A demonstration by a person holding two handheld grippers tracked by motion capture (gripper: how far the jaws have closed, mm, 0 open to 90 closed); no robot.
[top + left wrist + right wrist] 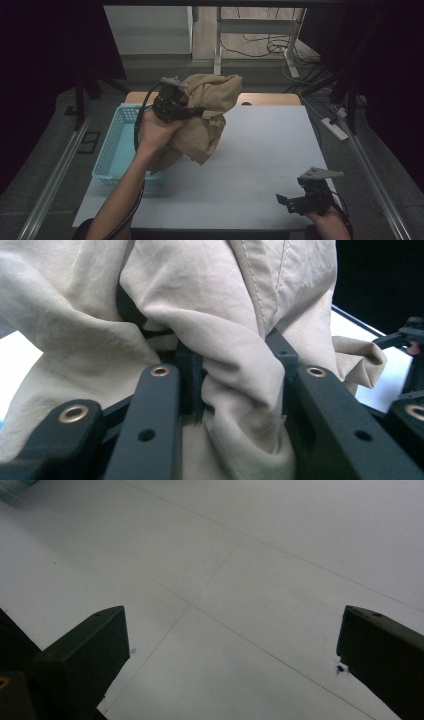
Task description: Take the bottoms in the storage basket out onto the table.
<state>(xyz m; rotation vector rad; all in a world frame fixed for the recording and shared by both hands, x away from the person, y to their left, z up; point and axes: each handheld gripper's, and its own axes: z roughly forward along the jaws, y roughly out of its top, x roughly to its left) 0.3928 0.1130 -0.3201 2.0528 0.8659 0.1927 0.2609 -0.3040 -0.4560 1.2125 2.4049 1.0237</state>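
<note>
- White tabletop lay lit under you in a dim room, with dark curtains at both sides and a bare floor with loose cables beyond its far edge.
- Your left gripper was clamped on the crumpled beige cloth garment; in the left gripper view a thick fold of the fabric sat squeezed between the two black jaws, which stood a little apart only because the bunched cloth filled the gap.
- You held that garment up off the table, over the table's left half; its bulk rose above and to the right of the gripper, and a loose part hung down toward your left hand and forearm.
- A stitched seam ran down the fabric in the left gripper view.
- Your right gripper was low at the near right corner of the table, well apart from the garment, with its jaws spread wide and nothing between them; in the right gripper view bare white surface with thin seam lines lay between the two jaw tips.
- Beside your left forearm, a light blue plastic lattice basket stood at the table's left edge, just under the hanging cloth; whether the cloth touched its rim, I could not tell.
</note>
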